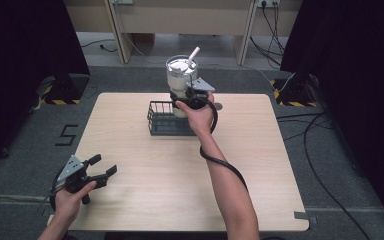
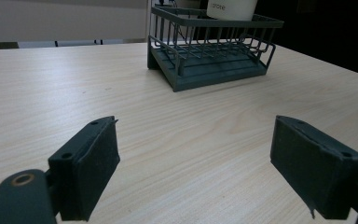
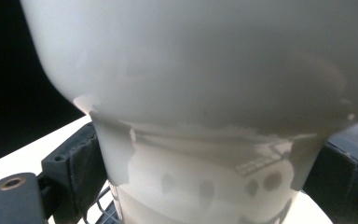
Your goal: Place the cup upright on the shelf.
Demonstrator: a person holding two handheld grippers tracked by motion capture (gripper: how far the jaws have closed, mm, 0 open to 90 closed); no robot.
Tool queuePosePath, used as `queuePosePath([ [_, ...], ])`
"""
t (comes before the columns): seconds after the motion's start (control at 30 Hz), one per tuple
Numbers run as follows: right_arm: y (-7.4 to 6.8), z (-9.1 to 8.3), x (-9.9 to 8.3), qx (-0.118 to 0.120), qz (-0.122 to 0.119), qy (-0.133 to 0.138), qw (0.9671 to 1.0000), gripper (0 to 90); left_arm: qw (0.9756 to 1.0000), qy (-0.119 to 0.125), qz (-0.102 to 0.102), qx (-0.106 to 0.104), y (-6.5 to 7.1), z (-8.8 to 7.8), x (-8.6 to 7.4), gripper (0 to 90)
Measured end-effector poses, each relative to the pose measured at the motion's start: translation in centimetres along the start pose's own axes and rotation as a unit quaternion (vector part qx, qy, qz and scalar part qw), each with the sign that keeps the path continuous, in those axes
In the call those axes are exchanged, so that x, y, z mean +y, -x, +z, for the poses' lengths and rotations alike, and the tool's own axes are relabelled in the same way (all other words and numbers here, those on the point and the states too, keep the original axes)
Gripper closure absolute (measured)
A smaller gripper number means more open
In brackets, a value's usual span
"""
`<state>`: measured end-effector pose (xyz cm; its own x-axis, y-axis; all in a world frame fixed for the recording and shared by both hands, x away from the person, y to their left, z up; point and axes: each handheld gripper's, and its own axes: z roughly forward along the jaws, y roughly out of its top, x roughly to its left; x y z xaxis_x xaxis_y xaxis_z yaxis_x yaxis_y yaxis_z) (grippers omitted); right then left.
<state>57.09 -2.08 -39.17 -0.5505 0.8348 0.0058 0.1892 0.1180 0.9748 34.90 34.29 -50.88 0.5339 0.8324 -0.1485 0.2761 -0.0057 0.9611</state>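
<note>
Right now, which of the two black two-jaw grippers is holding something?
The right gripper: its jaws clamp the narrow base of the white straw tumbler over the dark wire basket. The left gripper hangs open, empty.

We see a light wooden table (image 1: 145, 200) on grey carpet (image 1: 25, 150), black curtains (image 1: 25, 45) at both sides, cables (image 1: 325, 135) trailing right.

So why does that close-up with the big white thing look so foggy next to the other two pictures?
In the right gripper view the tumbler sits right against the lens, so it is out of focus, with soft reflections on its lower part. In the left gripper view the basket and table grain are sharp. The high view is evenly lit, with dark curtains at both sides.
</note>
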Motion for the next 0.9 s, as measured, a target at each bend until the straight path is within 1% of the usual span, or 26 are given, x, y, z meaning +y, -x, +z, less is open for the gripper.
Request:
queuePosePath([
  [0.17, 0.0, 0.4, -0.1, 0.000, -0.002, -0.002, 1.0000, 11.2, 1.0000, 0.000, 0.000, 0.000, 0.0, 0.0, 0.0, 14.6],
  [0.37, -0.1, 0.9, -0.4, 0.000, 0.001, -0.008, 1.0000, 11.2, 1.0000, 0.000, 0.000, -0.001, 0.0, 0.0, 0.0, 14.6],
  [0.63, -0.2, 1.6, -1.0, 0.000, 0.005, -0.013, 0.9999, 11.2, 1.0000, 0.001, 0.000, -0.002, 0.0, 0.0, 0.0, 14.6],
  [0.67, -0.2, 1.7, -1.2, 0.000, 0.011, -0.015, 0.9998, 11.2, 1.0000, 0.002, -0.001, -0.002, 0.0, 0.0, 0.0, 14.6],
  [0.9, -0.5, 2.2, -1.9, 0.003, 0.008, -0.017, 0.9998, 11.2, 1.0000, 0.001, 0.001, -0.003, 0.0, 0.0, 0.0, 14.6],
])
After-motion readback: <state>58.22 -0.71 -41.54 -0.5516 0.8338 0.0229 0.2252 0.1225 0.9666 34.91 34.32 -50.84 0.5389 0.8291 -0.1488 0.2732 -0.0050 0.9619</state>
